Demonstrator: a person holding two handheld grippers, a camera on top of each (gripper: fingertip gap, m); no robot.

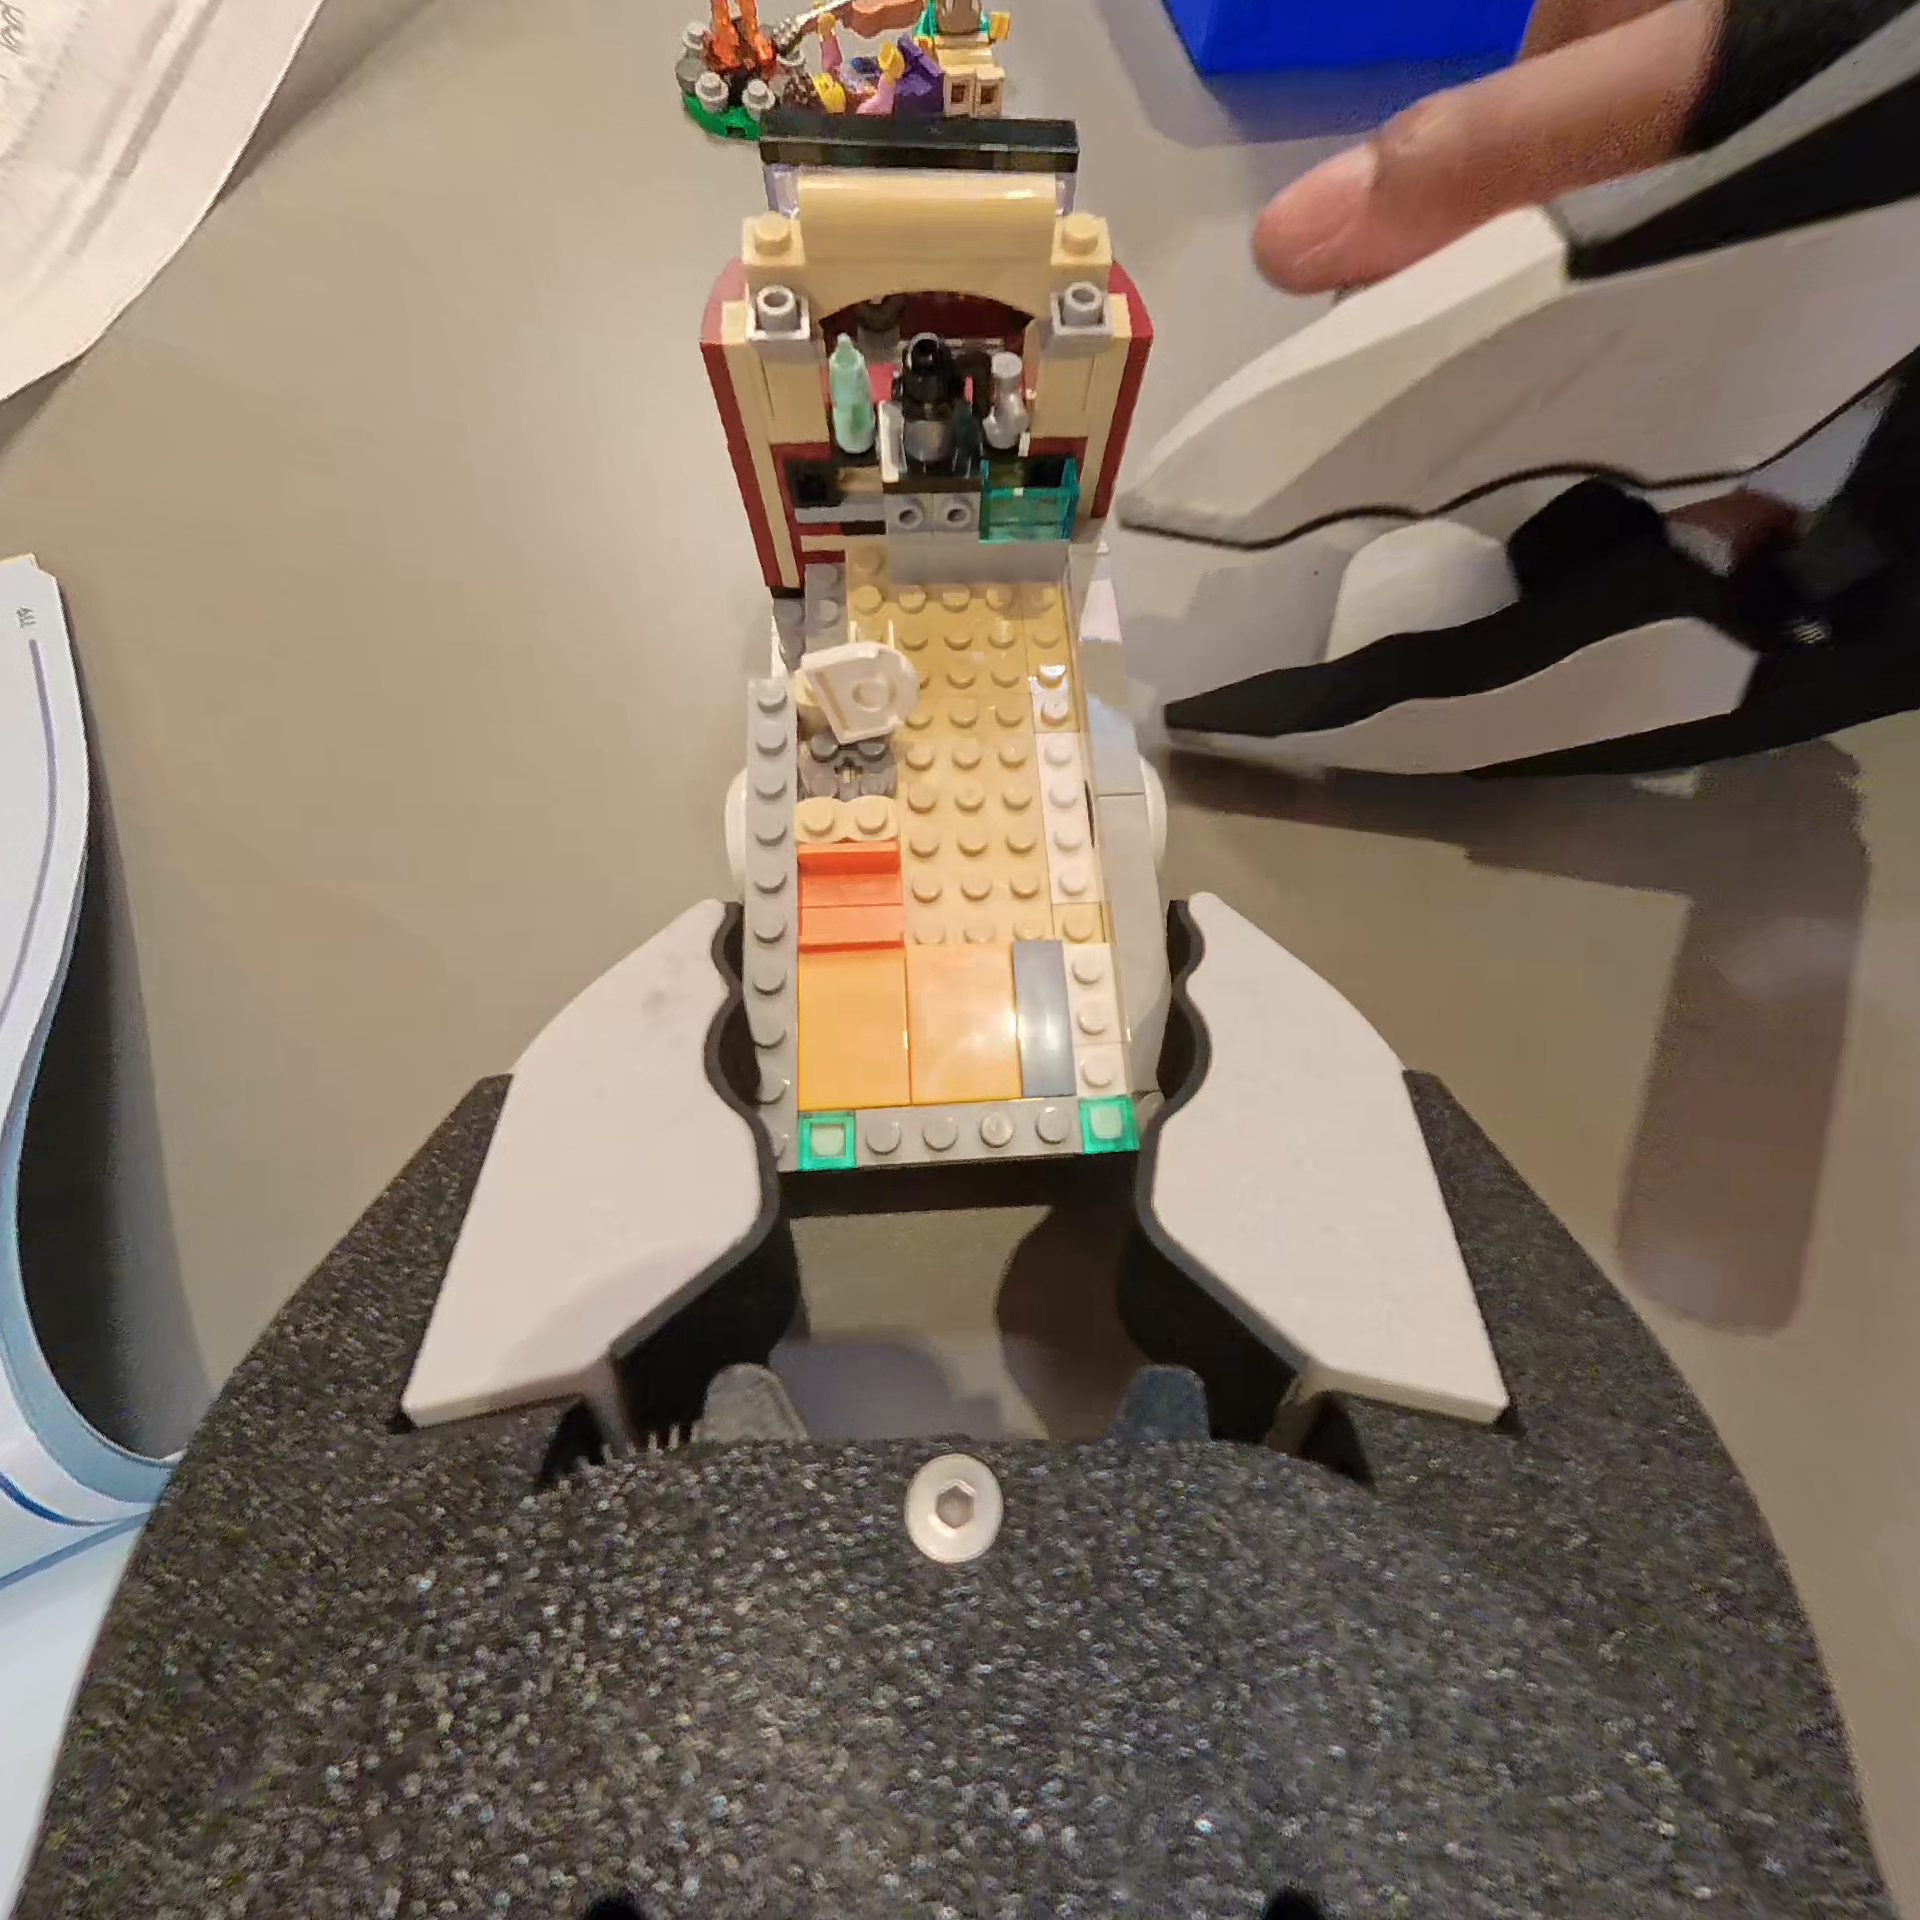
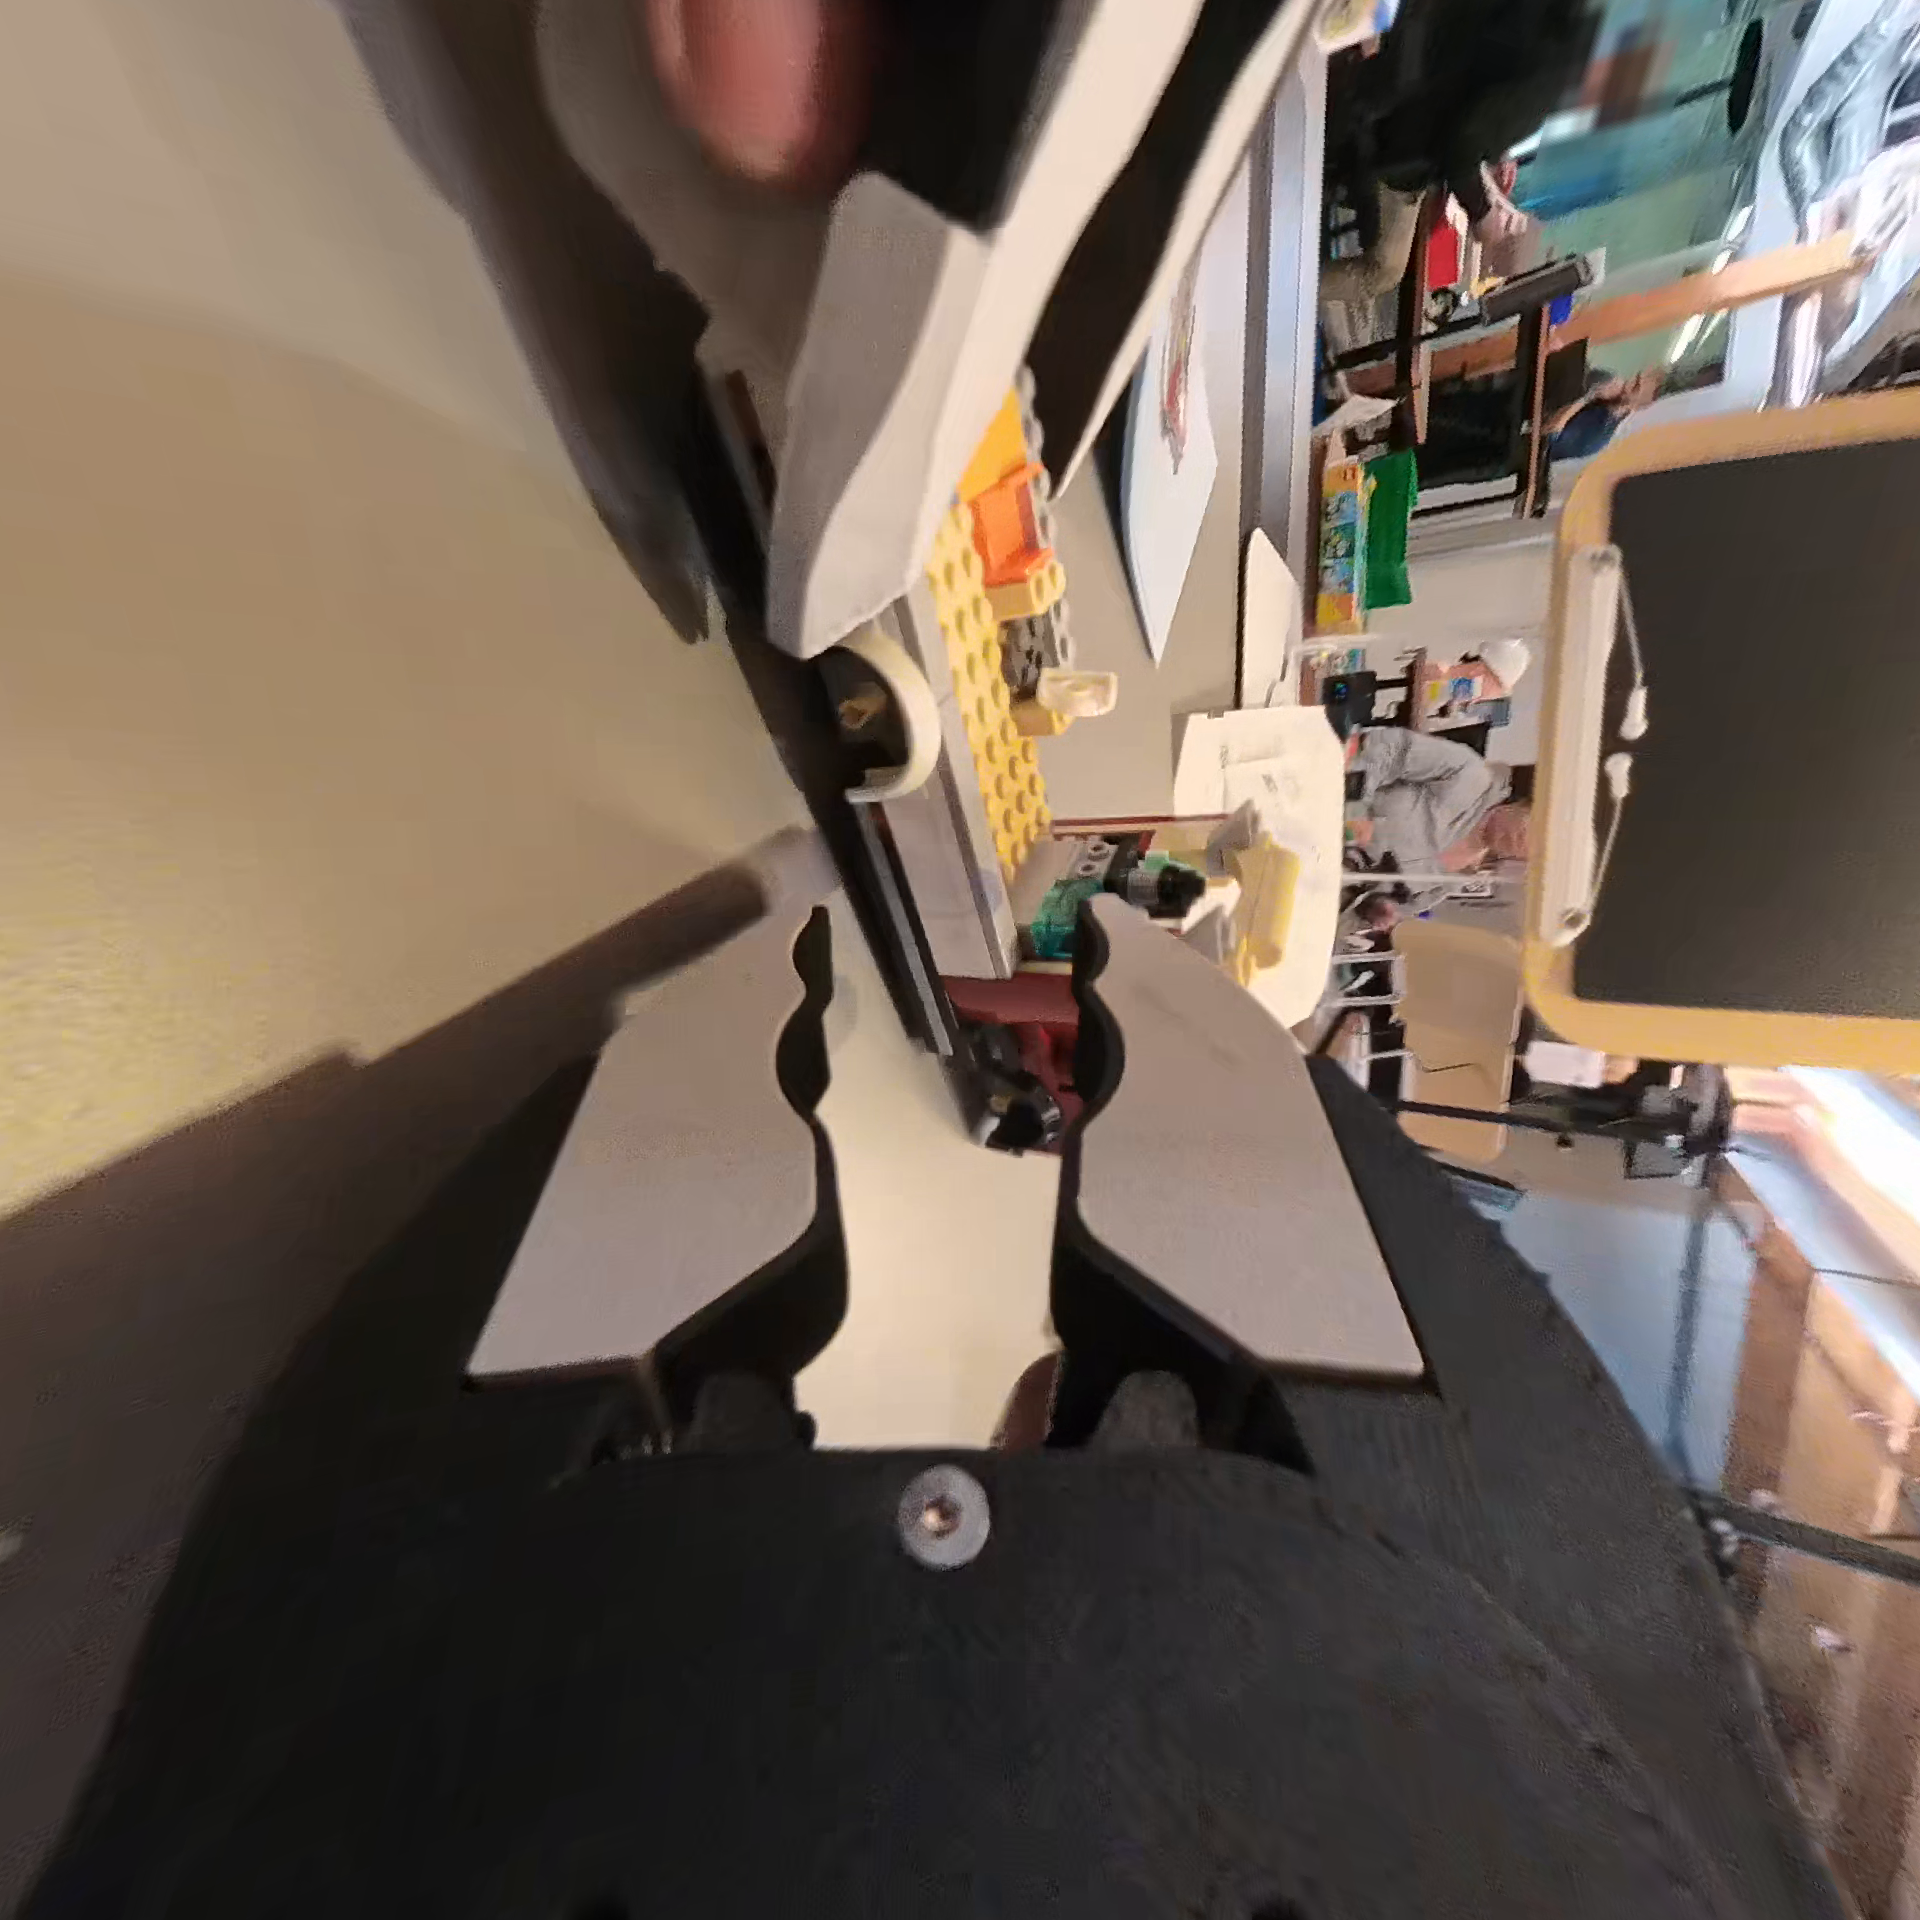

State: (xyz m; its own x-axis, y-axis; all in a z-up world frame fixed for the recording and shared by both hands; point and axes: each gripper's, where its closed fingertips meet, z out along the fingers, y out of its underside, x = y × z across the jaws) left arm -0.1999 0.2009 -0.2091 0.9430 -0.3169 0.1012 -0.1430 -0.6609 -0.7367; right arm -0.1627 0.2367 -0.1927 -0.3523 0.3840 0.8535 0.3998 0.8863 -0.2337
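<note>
Clamping the near end of the brick-built vehicle (image 1: pixel 940 883) on the grey table (image 1: pixel 416 623) between the left gripper's (image 1: pixel 956 1023) pads, apparently steadying it, while hovering the right gripper (image 1: pixel 1153 613), jaws parted and holding nothing, just beside its far wall.

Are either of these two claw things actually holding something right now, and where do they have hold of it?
The left gripper clamps the brick-built model by the two long sides of its near end. The right gripper is open, holding nothing.
</note>
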